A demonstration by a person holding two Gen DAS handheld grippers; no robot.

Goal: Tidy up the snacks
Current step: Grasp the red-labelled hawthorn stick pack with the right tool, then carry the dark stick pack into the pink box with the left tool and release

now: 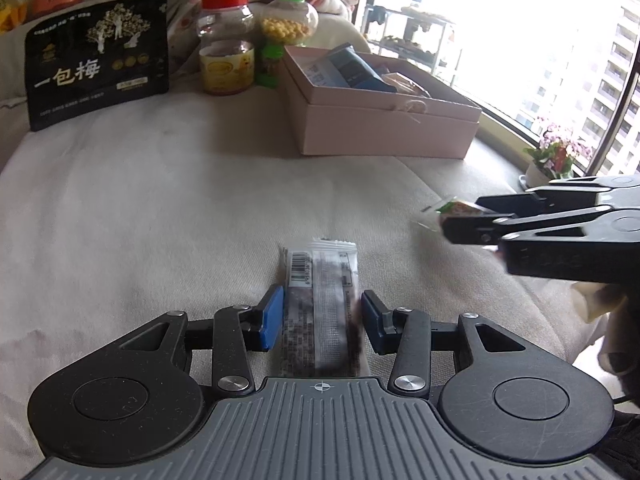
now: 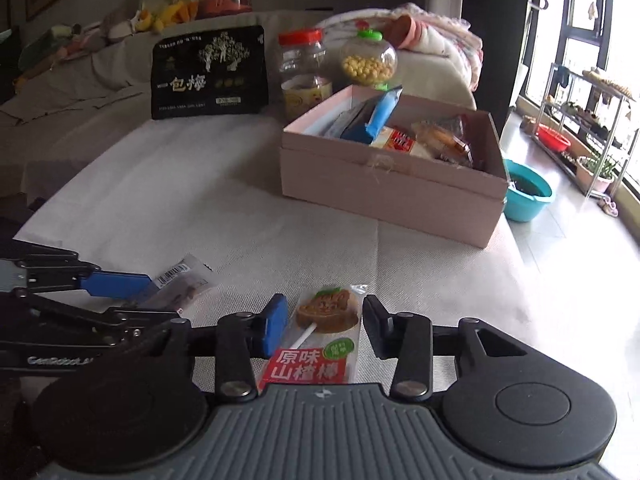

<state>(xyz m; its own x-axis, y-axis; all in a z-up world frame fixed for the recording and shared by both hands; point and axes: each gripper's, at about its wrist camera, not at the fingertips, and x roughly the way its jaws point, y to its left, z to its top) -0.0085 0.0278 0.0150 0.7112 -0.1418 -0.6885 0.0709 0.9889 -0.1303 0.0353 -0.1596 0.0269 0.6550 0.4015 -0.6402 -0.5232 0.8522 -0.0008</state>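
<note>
Left gripper (image 1: 322,322): jaws part-open, pads clamped on a barcoded snack bar (image 1: 320,304). Right gripper (image 2: 324,326): narrowed onto a hawthorn lollipop packet (image 2: 326,332) (wrapper edges against both pads). Pink box (image 2: 384,188), already holding snacks, at one o'clock on the cloth-covered surface (image 2: 200,208).

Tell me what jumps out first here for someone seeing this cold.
Two snacks, one between each set of pads: the left hand-held gripper has a clear-wrapped dark bar, the right hand-held gripper a hawthorn lollipop in a red-labelled sleeve. Behind them on the beige cloth sits an open pink box already part-filled with packets, with a black plum pouch and two jars standing further back.
</note>
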